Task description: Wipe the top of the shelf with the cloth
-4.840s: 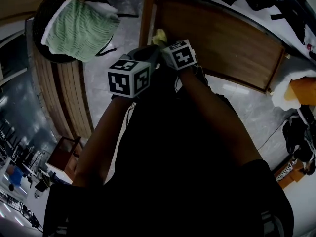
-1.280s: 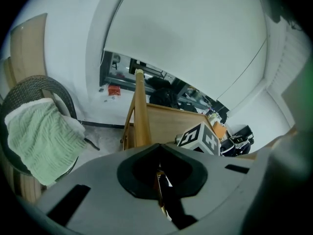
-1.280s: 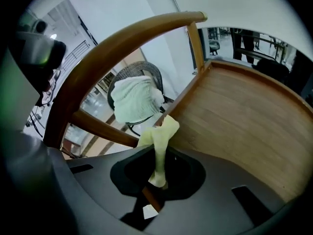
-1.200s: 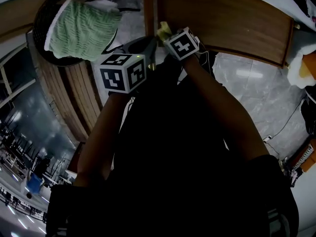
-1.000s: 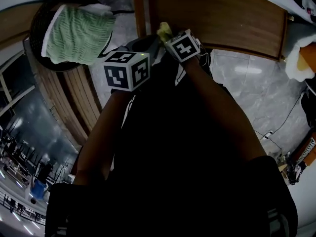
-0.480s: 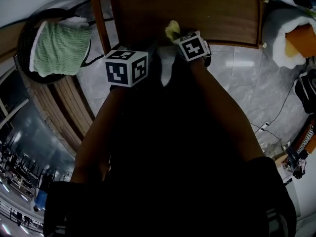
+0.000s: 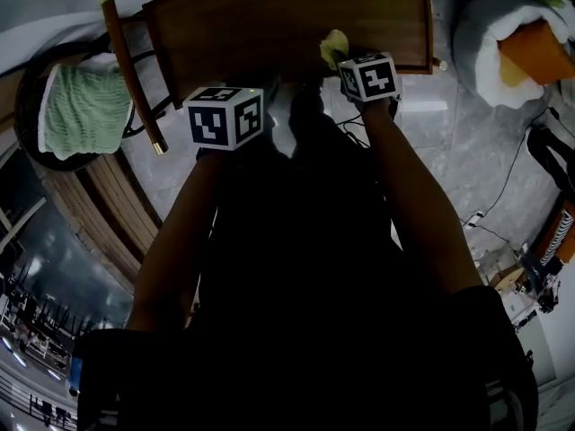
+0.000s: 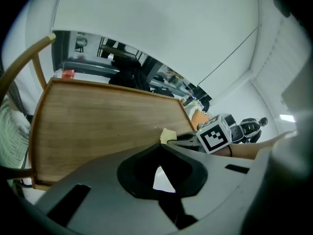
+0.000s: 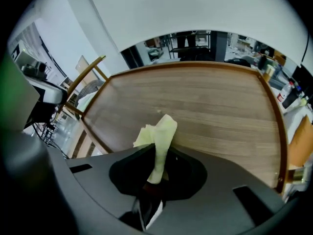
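Cloth (image 7: 334,48), pale yellow, sits pinched in your right gripper (image 7: 341,59) in the head view. It lies at the near edge of the brown wooden shelf top (image 7: 287,12), right of the middle. Your left gripper (image 7: 283,106) hangs just beside the right one, short of the same near edge and over the grey floor (image 7: 449,142). A chair (image 7: 130,70) with a green cushion (image 7: 81,110) stands off to the left of the shelf. In the left gripper view, the left gripper (image 8: 159,146) has its jaws brought together with nothing between them. A pale triangle shows in the hollow behind the tips, and I cannot tell what it is. Beyond them the shelf top (image 8: 98,126) spreads bare. The cloth (image 8: 167,135) pokes up at its near edge, ahead of your right gripper (image 8: 180,139). In the right gripper view, the right gripper (image 9: 156,155) is clamped on the cloth (image 9: 159,131). A bunched strip of it stands up from between the jaws and overlaps the near edge of the shelf top (image 9: 205,106). Whether it presses on the wood is hard to judge from this angle. The chair (image 9: 88,72) shows past the shelf's left corner.
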{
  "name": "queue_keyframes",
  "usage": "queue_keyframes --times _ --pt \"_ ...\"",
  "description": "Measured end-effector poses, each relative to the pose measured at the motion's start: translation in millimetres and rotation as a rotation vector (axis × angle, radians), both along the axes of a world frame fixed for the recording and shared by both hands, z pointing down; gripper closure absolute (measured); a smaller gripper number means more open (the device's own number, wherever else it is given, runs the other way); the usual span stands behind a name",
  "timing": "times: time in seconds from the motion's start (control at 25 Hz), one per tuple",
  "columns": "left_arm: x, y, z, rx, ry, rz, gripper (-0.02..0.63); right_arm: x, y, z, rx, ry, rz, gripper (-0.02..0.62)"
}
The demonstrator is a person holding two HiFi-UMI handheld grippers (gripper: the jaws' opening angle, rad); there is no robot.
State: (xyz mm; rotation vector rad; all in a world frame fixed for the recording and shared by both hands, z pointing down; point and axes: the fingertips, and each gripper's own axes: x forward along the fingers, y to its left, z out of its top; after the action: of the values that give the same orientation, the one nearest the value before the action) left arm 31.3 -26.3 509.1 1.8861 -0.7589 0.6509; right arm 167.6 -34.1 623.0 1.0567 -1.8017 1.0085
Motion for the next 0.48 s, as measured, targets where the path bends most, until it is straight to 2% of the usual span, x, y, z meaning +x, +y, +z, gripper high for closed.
queue_keyframes --times 0.28,0.48 --pt "46.0 -1.1 1.6 0.015 0.002 0.014 0.595 94.4 -0.4 -7.5 0.028 0.067 0.113 0.541" --pt "75.6 5.1 -1.0 0.021 0.009 0.048 0.595 142.6 -1.3 -14.7 0.05 0.126 0.179 0.541"
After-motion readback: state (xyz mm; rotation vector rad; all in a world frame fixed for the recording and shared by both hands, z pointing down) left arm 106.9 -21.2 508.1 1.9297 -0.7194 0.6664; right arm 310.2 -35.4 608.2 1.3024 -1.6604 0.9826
